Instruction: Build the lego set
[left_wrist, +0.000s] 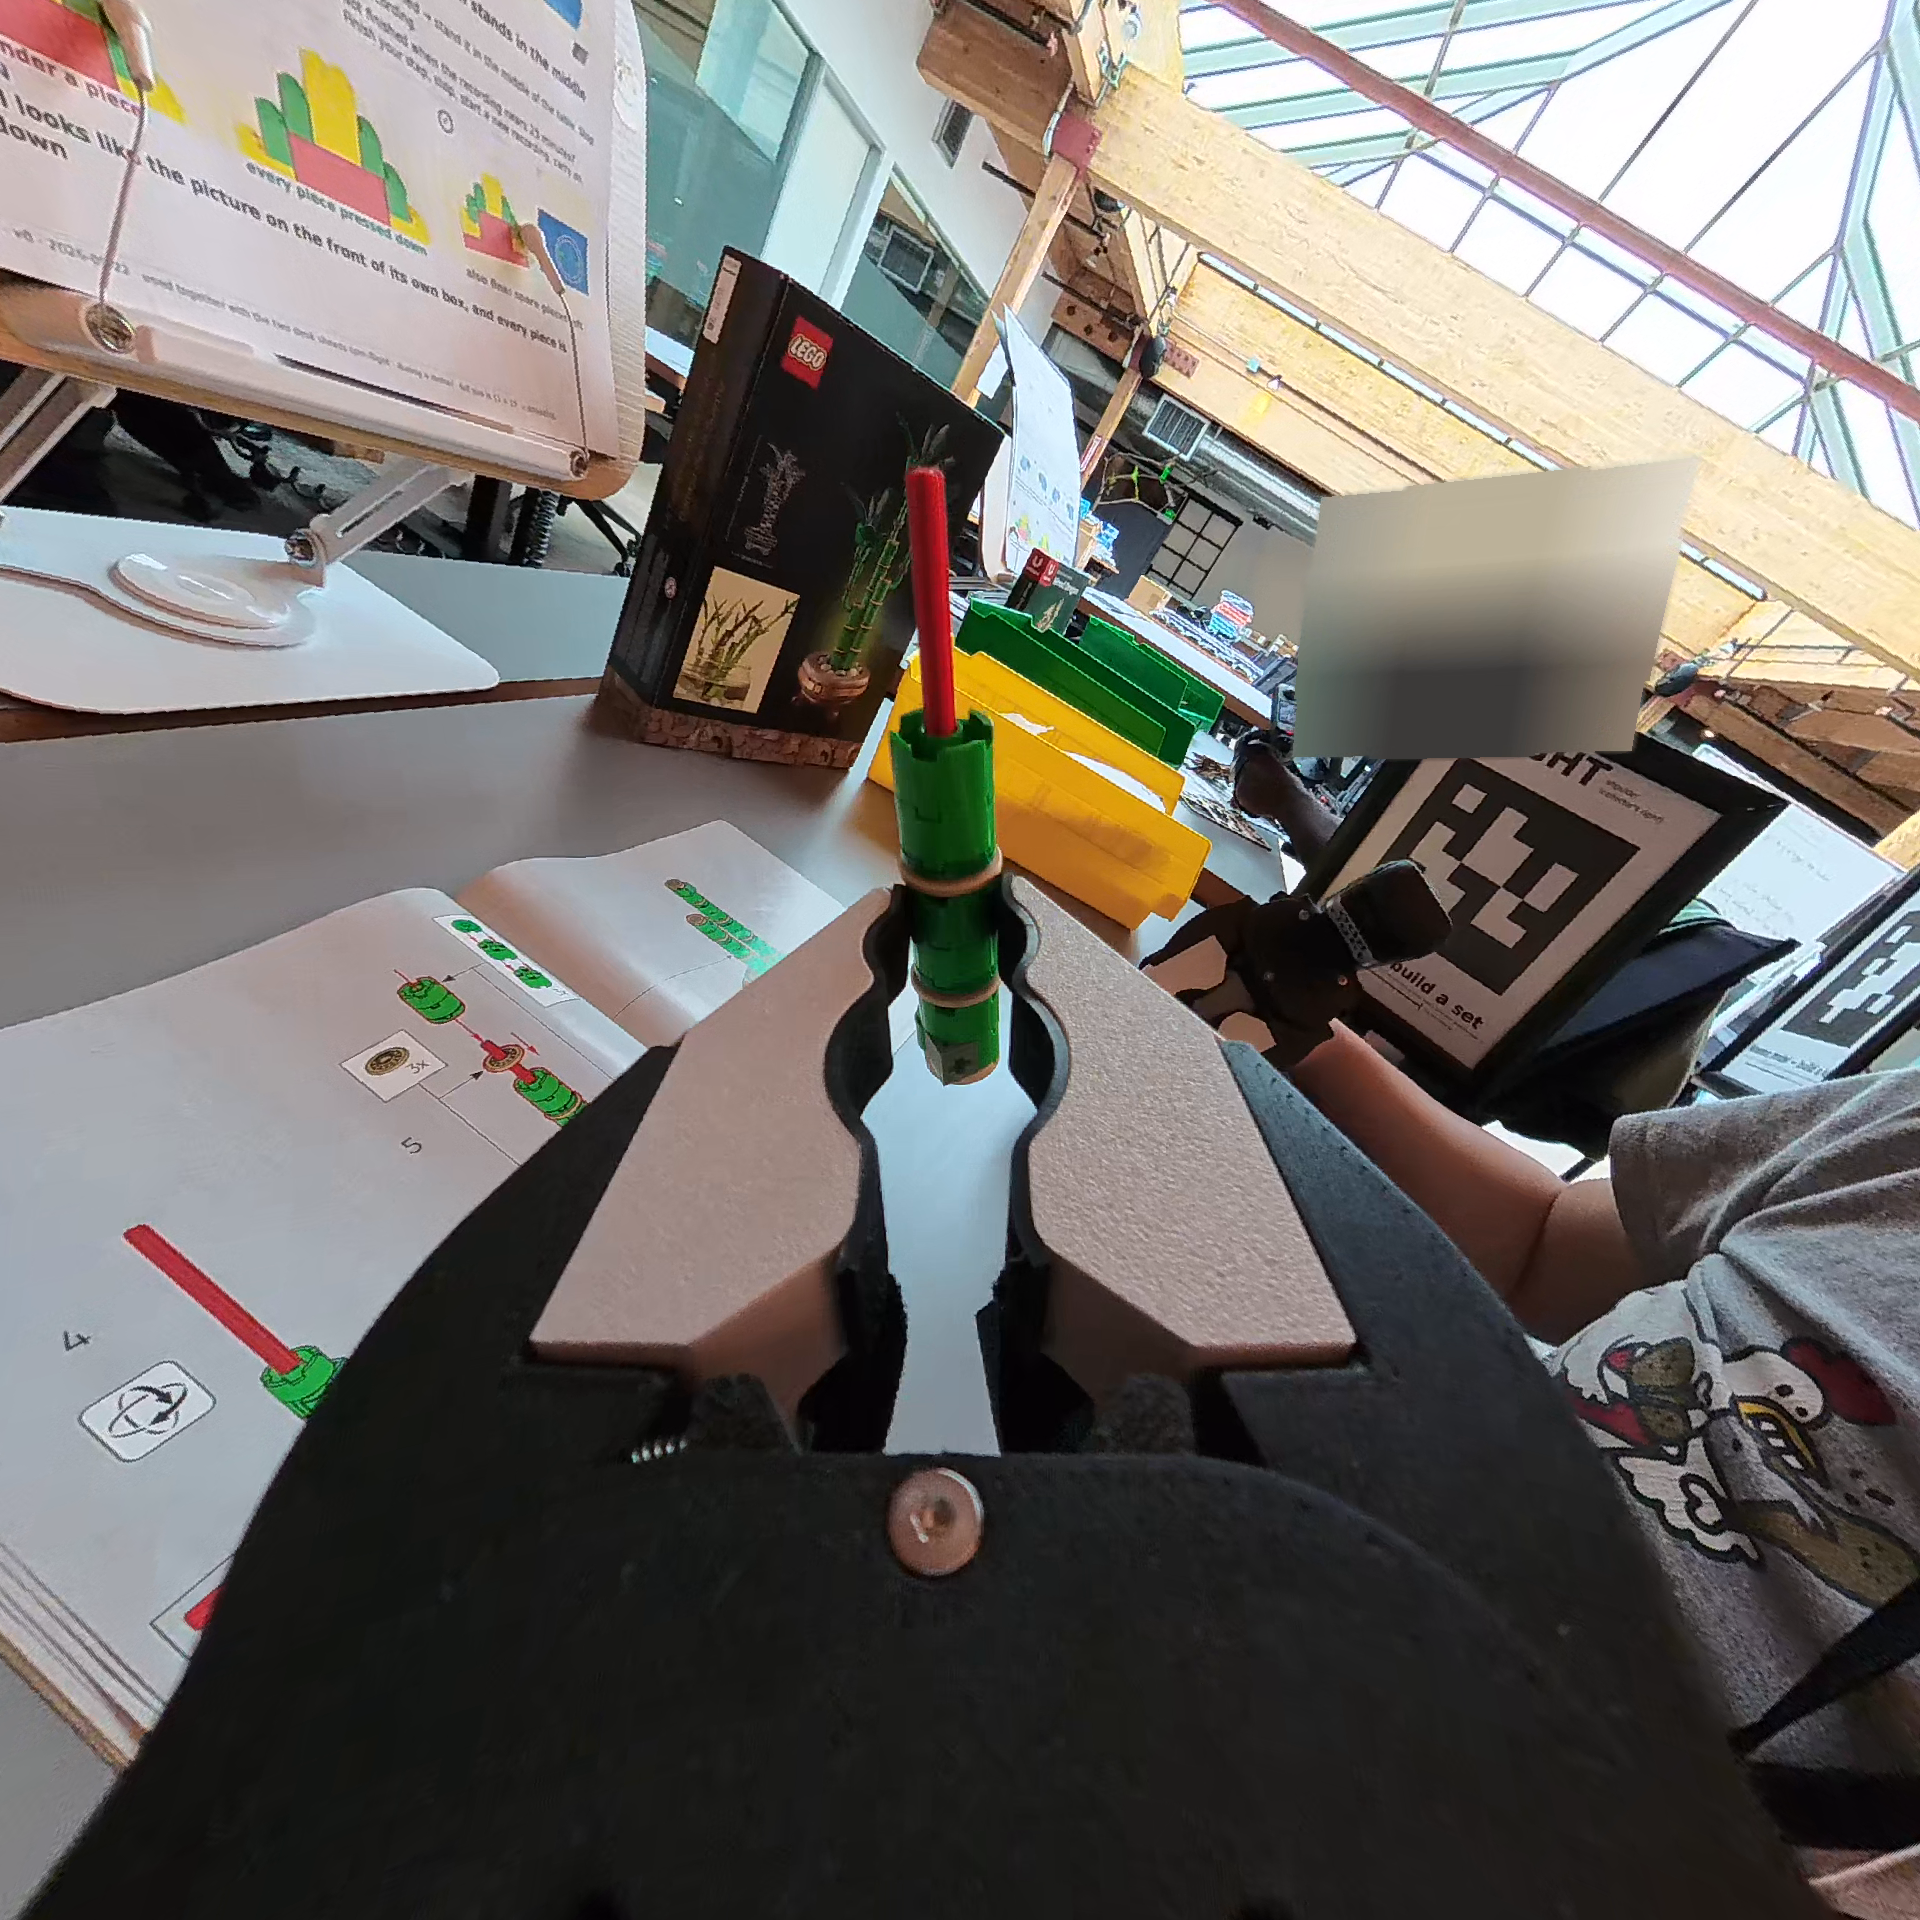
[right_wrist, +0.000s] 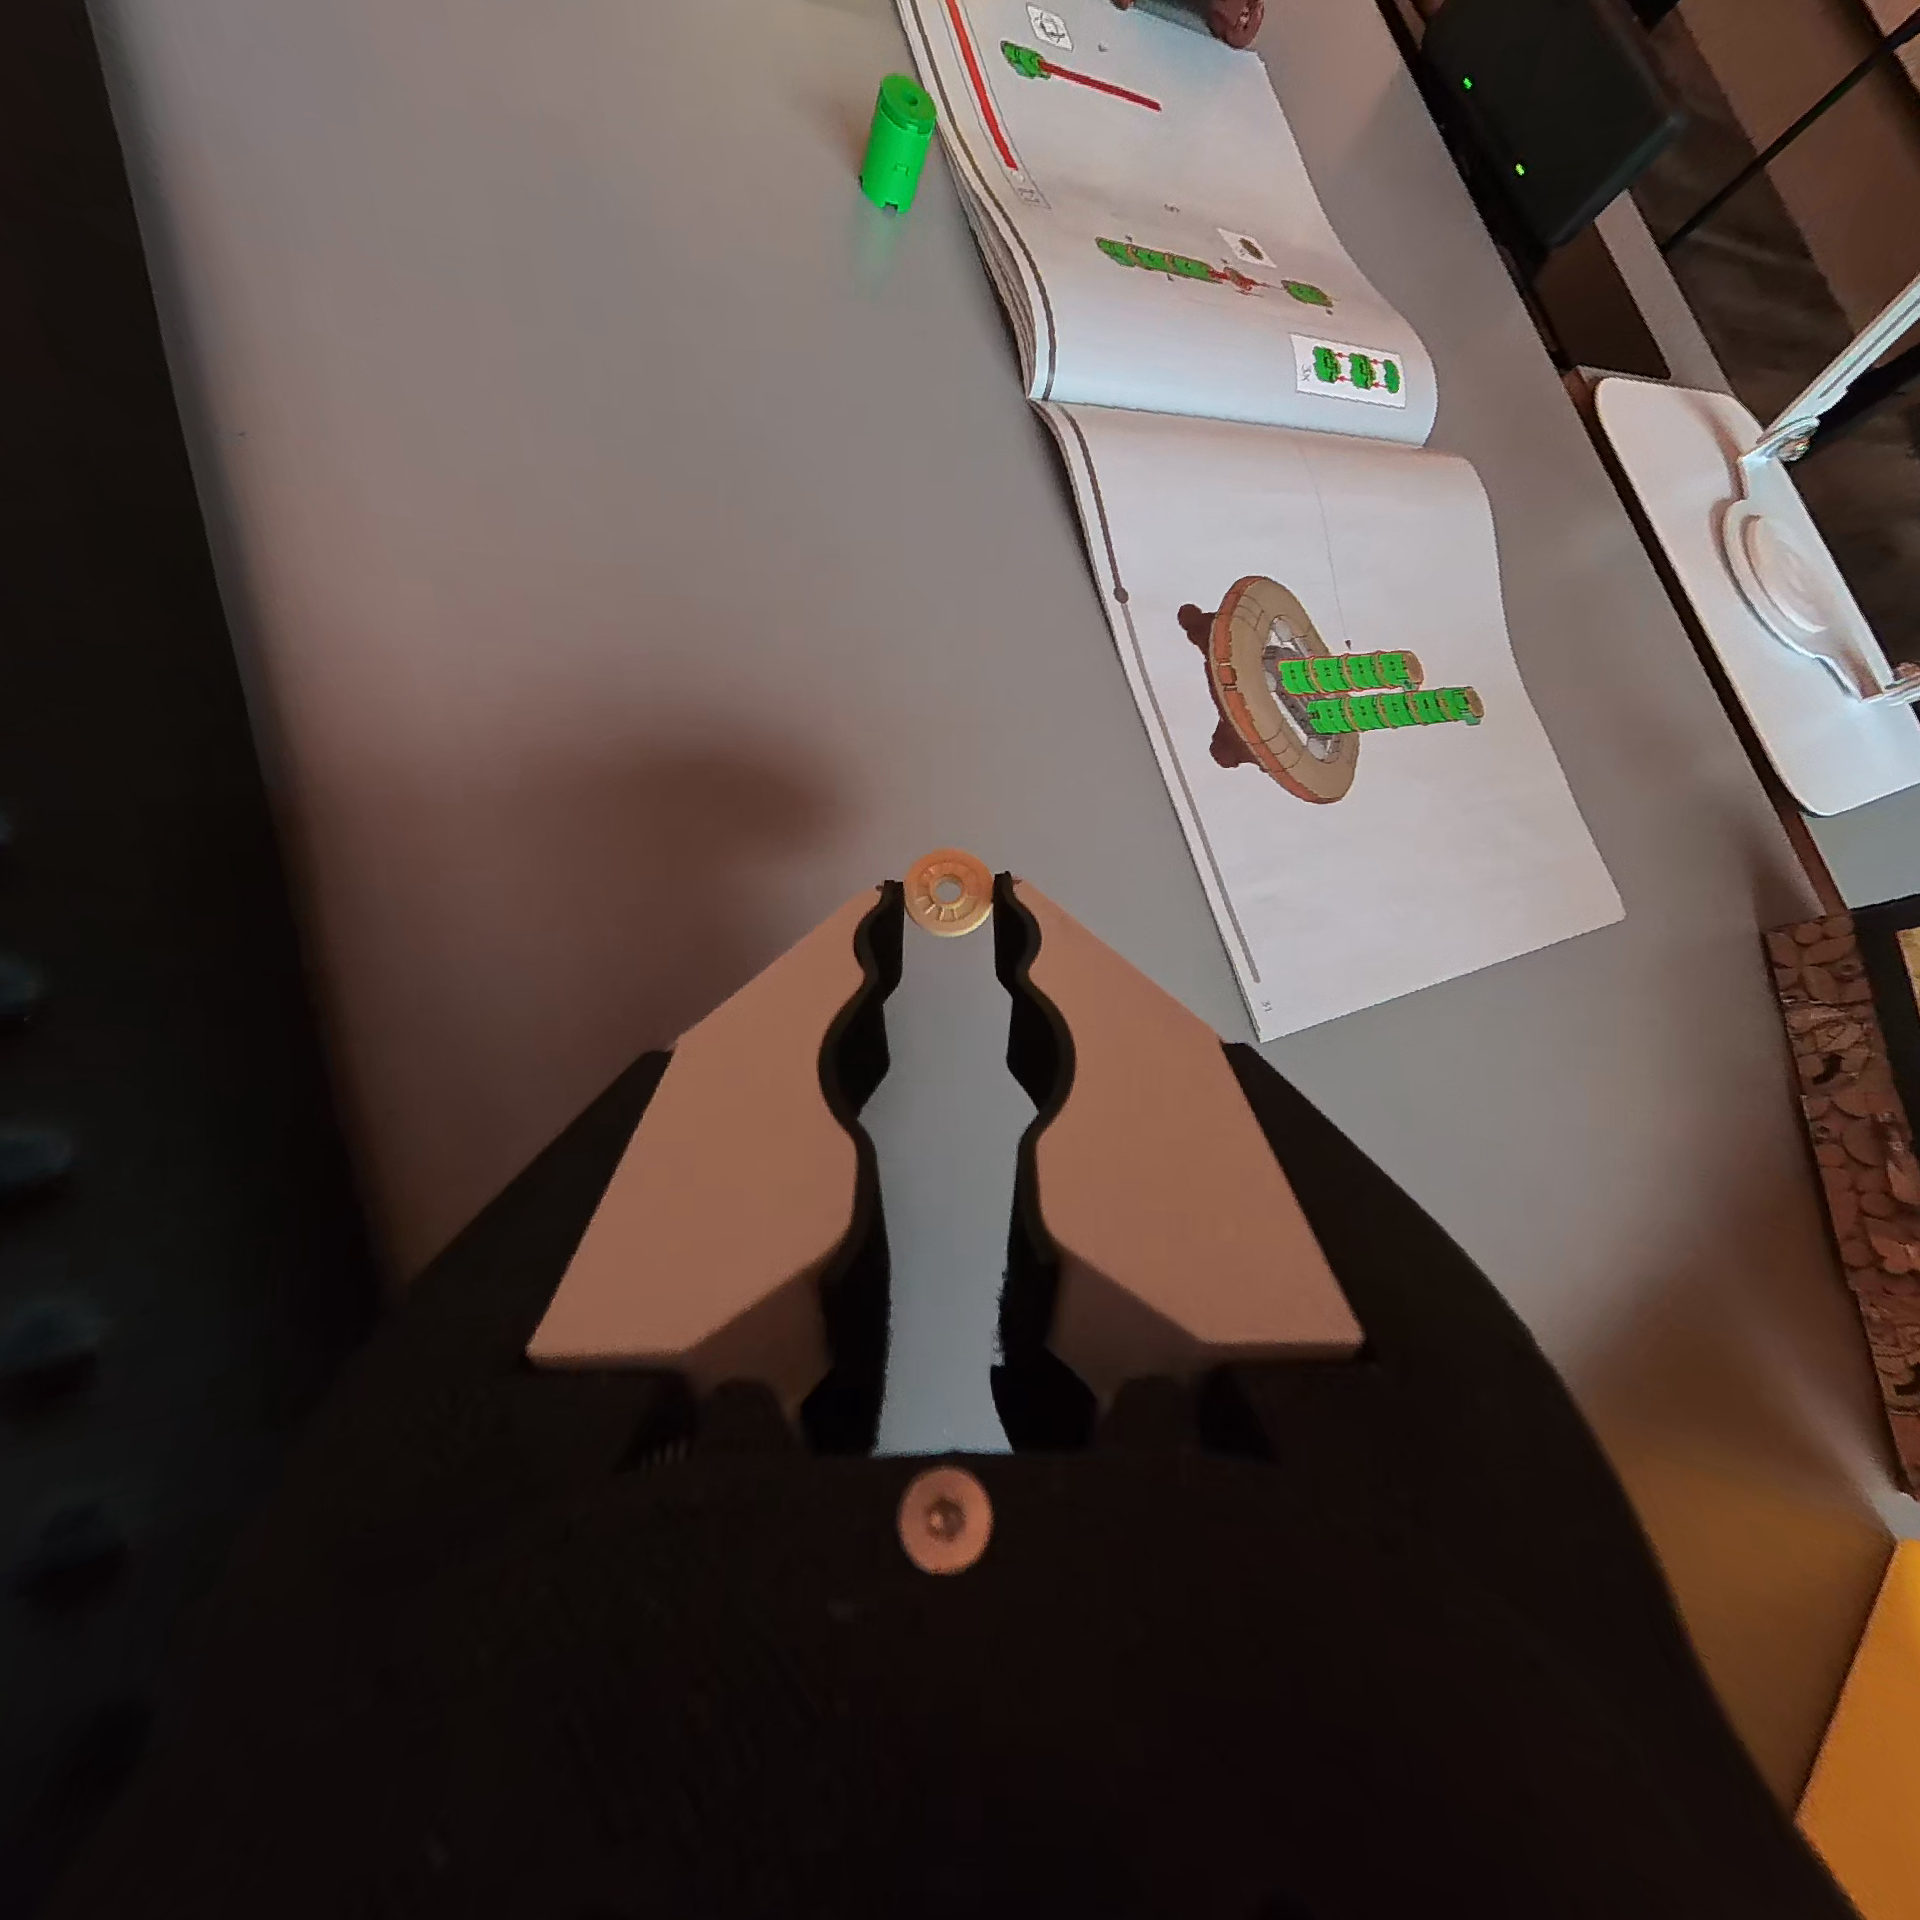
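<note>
Two grippers each hold a part. The left gripper has its fingers clamped on a green stalk with tan rings and a red axle standing out of its top, raised above the tabletop. The right gripper pinches a tan ring at its fingertips over the tabletop. A loose green cylinder stands just beside the open instruction booklet.

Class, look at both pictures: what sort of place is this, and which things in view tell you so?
Probably a shared workshop or lab in a converted industrial hall. Exposed timber beams run under a glass skylight roof, more worktables stand behind, and printed marker boards sit by the grey table.
</note>
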